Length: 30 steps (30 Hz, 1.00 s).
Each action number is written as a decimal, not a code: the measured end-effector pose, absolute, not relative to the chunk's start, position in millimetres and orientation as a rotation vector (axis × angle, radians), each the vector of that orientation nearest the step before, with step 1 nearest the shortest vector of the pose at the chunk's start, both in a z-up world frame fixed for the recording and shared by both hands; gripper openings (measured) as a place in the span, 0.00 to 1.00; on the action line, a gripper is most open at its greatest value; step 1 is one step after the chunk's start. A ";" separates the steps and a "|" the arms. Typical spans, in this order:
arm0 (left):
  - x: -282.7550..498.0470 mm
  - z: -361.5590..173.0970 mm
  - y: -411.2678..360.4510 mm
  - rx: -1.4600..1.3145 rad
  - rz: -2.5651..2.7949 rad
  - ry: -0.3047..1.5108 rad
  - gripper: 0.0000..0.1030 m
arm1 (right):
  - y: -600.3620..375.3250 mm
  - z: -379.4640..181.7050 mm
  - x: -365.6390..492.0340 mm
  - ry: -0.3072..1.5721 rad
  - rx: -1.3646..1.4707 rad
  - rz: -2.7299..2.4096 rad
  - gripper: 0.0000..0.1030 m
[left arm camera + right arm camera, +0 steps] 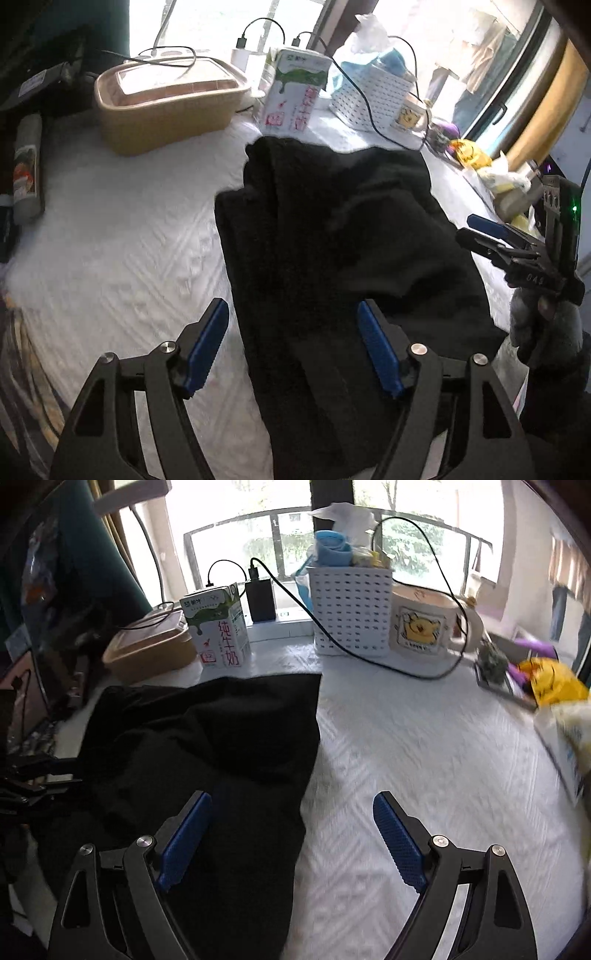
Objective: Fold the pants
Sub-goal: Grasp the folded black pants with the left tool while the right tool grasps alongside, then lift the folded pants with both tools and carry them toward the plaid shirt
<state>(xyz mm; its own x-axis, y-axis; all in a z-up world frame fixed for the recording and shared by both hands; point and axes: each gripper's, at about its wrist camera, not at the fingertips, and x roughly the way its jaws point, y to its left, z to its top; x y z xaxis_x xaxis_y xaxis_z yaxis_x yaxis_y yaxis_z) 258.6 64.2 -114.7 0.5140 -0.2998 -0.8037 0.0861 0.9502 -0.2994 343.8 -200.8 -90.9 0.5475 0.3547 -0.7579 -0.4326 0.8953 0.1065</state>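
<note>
Black pants lie partly folded on the white surface, with both grippers open above them.

Left wrist view: the left gripper (291, 347) has its jaws wide apart and holding nothing, over the left edge of the black pants (351, 240); the released layer could slide back, because the fabric is bunched. The milk carton (293, 98) touches the far edge.
Right wrist view: the right gripper (291, 843) is wide open and empty, over the right edge of the pants (207, 746); the black cable (373, 657) nearby may catch.
</note>
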 end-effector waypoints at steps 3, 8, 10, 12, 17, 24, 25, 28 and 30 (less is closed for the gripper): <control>254.9 -120.6 63.3 -0.229 -0.244 1.010 0.70 | -209.5 -96.4 333.3 0.896 -0.031 0.505 0.87; 257.6 -119.4 56.4 -0.211 -0.250 1.003 0.70 | -216.1 -110.6 324.7 0.950 0.095 0.590 0.87; 257.2 -120.6 49.9 -0.169 -0.249 0.980 0.70 | -213.1 -111.6 322.4 0.936 0.078 0.586 0.86; 256.8 -121.6 43.5 -0.128 -0.238 0.964 0.71 | -211.0 -110.9 322.6 0.937 0.078 0.588 0.86; 262.7 -119.2 42.3 -0.155 -0.231 0.966 0.72 | -204.5 -108.1 326.1 0.926 0.074 0.630 0.85; 266.2 -125.4 30.1 -0.086 -0.235 0.916 0.80 | -191.8 -114.1 339.0 0.918 0.078 0.662 0.84; 266.7 -125.7 28.3 -0.072 -0.232 0.919 0.80 | -187.9 -114.3 338.9 0.918 0.065 0.670 0.84; 267.0 -125.7 26.5 -0.056 -0.221 0.917 0.79 | -178.9 -116.4 337.2 0.915 0.026 0.680 0.84; 266.4 -124.2 25.6 -0.057 -0.210 0.903 0.63 | -171.9 -117.2 336.5 0.915 -0.011 0.678 0.84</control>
<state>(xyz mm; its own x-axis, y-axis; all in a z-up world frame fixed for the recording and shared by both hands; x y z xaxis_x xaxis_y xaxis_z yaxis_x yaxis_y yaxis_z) 266.4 25.6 -124.2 0.6004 -0.2050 -0.7730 0.1573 0.9780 -0.1371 336.5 -171.9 -117.2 0.4187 0.5357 -0.7333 -0.5448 0.7942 0.2692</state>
